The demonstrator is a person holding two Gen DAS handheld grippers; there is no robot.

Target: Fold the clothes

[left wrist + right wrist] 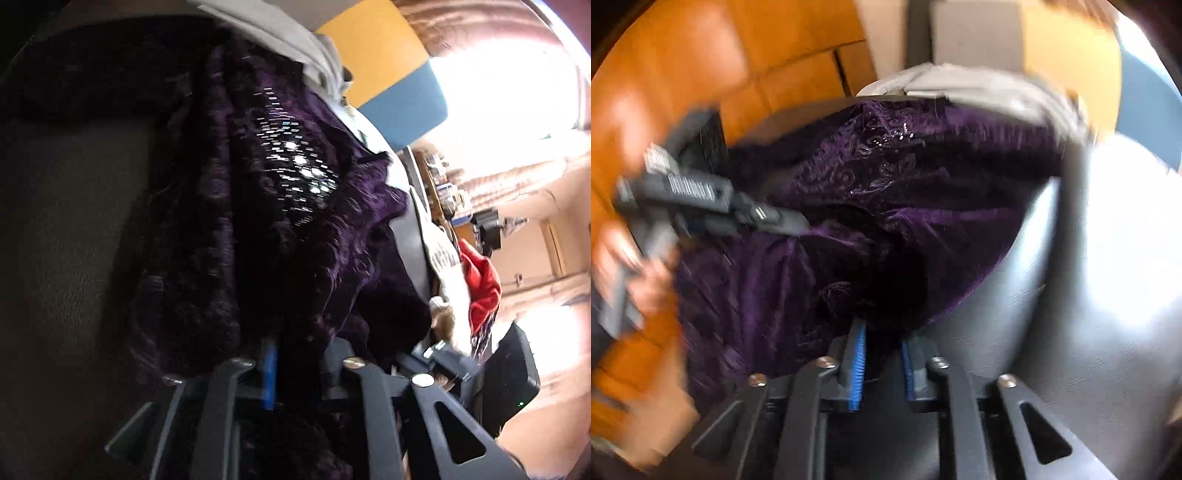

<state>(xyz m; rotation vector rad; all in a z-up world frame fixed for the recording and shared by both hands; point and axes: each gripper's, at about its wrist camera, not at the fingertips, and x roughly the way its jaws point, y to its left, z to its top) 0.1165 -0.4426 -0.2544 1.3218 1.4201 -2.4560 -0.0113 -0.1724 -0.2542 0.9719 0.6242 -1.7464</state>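
Folding's barely begun. Left wrist view: left hand-held gripper (295, 363) looks pinched on the bunched purple garment (258, 206), though blurry. Right wrist view: right hand-held gripper (882, 363) clamps the same cloth, crumpled on the grey surface (1089, 295).

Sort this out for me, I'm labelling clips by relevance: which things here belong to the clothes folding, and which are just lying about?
Part of the job:
- purple velvet garment
- right claw, pinching the garment's edge
- left claw, at the garment's other side
- grey table

Lying about:
- red cloth
- white folded clothes
- yellow and blue panel
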